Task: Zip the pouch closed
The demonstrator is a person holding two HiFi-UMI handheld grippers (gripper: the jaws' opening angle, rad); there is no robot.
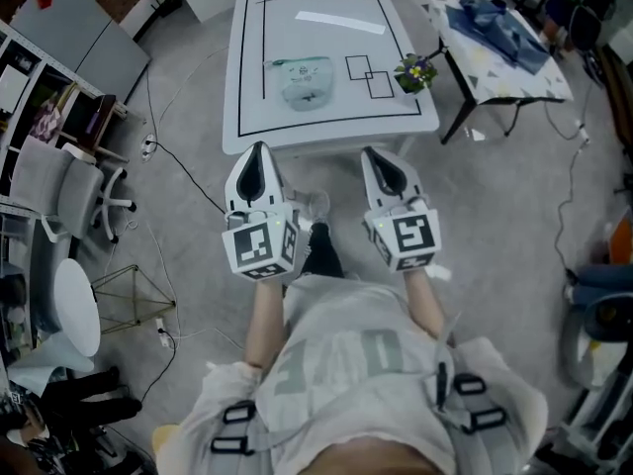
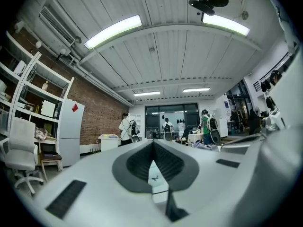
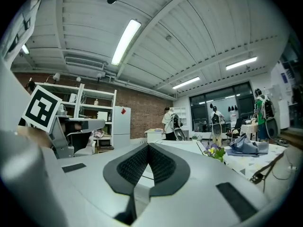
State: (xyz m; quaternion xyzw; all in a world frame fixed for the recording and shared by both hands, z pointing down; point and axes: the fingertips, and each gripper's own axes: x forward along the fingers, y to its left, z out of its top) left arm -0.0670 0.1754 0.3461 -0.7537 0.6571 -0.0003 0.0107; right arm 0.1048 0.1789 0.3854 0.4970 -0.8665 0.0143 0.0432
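Note:
A pale, see-through pouch [image 1: 305, 79] lies flat on the white table [image 1: 247, 137], left of its middle, inside a black outlined rectangle. Both grippers are held side by side in front of the table's near edge, short of it and pointing toward it. My left gripper [image 1: 259, 152] is shut with nothing between its jaws; its dark pads [image 2: 142, 162] meet. My right gripper [image 1: 382, 158] is shut and empty too, and its pads [image 3: 163, 164] touch. Neither gripper view shows the pouch; the right one shows the table top [image 3: 182, 146] just beyond the jaws.
A small pot of flowers [image 1: 415, 70] stands at the table's right edge, and a white strip [image 1: 339, 22] lies at the far side. A second table with blue cloth [image 1: 499, 28] stands to the right. An office chair [image 1: 59, 181], shelves and floor cables [image 1: 188, 171] are on the left.

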